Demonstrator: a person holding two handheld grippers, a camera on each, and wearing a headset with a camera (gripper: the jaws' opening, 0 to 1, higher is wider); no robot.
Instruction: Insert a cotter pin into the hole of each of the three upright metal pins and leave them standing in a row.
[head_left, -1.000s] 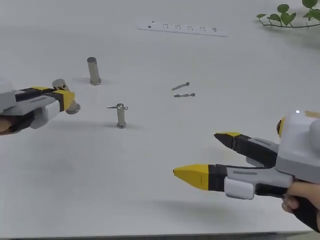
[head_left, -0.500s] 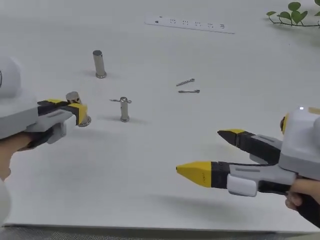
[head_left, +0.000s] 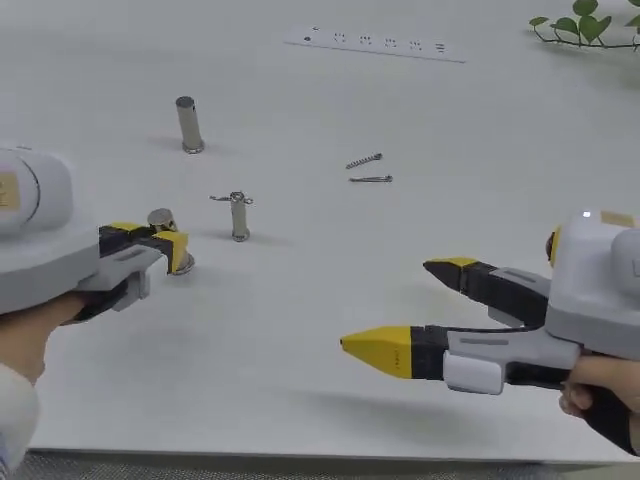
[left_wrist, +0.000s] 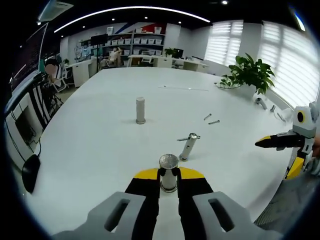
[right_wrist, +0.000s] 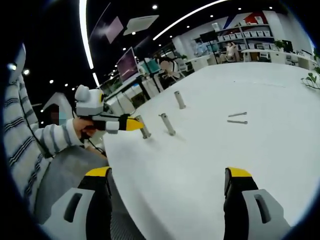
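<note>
My left gripper (head_left: 170, 246) is shut on an upright metal pin (head_left: 160, 218) at the left; in the left gripper view this pin (left_wrist: 168, 172) stands between the jaws of the left gripper (left_wrist: 168, 176). A second pin (head_left: 238, 215) with a cotter pin through its top stands just beyond and to the right. A bare third pin (head_left: 187, 125) stands farther back. Two loose cotter pins (head_left: 367, 170) lie mid-table. My right gripper (head_left: 390, 305) hovers open and holds nothing at the lower right, well apart from the pins. In the right gripper view the jaws of the right gripper (right_wrist: 167, 175) are spread wide.
A white power strip (head_left: 375, 43) lies along the far side, with a green plant (head_left: 585, 28) at the far right corner. The white table's front edge (head_left: 300, 455) runs just below both grippers. A person's striped sleeve (right_wrist: 35, 135) is behind the left gripper.
My left gripper has brought the pin it holds nearer to me and a little right, closer to the pin with the cotter. The right gripper has barely moved.
</note>
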